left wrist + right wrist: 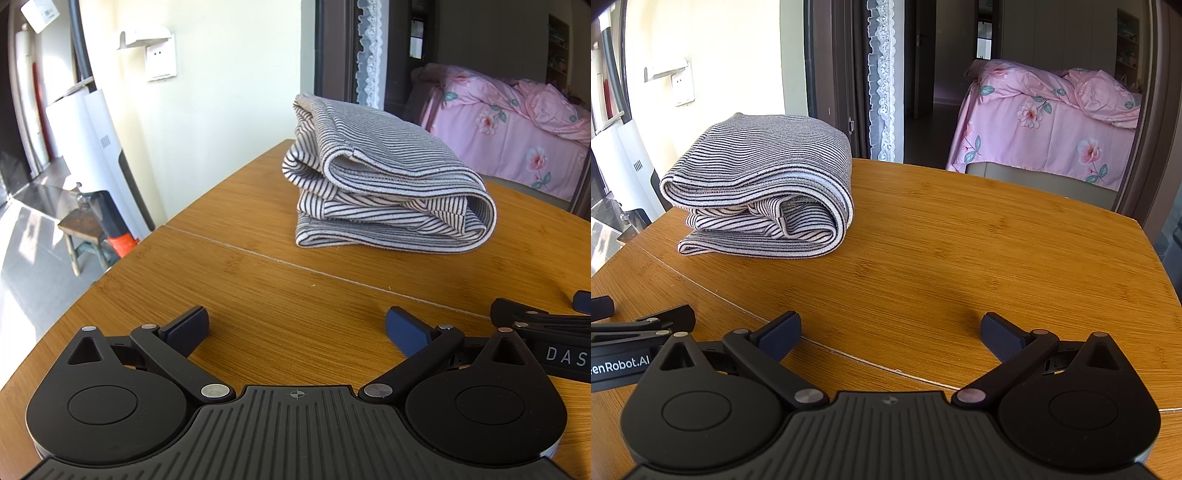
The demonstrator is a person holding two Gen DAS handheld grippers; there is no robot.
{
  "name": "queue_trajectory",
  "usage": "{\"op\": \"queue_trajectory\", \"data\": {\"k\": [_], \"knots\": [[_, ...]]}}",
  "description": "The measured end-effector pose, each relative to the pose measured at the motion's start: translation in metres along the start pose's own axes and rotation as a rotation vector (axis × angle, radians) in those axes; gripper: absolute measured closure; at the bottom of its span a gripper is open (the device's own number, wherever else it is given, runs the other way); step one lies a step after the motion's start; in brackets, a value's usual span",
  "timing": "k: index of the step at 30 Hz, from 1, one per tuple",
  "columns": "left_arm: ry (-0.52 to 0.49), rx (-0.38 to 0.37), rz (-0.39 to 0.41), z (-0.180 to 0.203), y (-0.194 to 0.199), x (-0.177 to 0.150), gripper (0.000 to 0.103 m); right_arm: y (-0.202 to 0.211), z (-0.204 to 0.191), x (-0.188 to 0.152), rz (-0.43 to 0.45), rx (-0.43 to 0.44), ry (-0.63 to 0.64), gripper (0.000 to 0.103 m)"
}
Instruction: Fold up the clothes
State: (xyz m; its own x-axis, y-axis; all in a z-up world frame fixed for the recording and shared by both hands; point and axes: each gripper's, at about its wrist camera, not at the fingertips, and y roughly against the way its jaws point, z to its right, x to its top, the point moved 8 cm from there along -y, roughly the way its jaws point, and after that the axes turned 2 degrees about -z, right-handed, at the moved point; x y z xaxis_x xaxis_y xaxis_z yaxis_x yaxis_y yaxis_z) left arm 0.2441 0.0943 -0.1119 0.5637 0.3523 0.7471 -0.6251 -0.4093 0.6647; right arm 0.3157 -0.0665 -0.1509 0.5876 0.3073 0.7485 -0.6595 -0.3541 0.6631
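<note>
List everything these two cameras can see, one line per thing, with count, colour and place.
Folded garment: one, white with dark stripes, on the far part of the table.
Table: one, brown wood, a seam across it, under everything.
Bed cover: one, pink with flowers, in the room beyond the doorway.
Lace curtain: one, white, at the door frame.
Wall socket: one, white, on the pale wall.
Stool: one, dark wood, on the floor, left.
Left claw: black, blue pads, open, empty.
Right claw: black, blue pads, open, empty.

Sunlit wooden table point(960, 240), pink floral bed point(1052, 122) beyond.
</note>
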Motion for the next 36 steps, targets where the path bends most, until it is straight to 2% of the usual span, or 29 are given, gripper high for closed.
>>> {"op": "queue_trajectory", "data": {"k": [36], "knots": [[0.004,0.004,-0.001,-0.0011,-0.0016,0.0034,0.0,-0.0005,-0.0007,0.0005,0.0,-0.002,0.001,0.0]]}}
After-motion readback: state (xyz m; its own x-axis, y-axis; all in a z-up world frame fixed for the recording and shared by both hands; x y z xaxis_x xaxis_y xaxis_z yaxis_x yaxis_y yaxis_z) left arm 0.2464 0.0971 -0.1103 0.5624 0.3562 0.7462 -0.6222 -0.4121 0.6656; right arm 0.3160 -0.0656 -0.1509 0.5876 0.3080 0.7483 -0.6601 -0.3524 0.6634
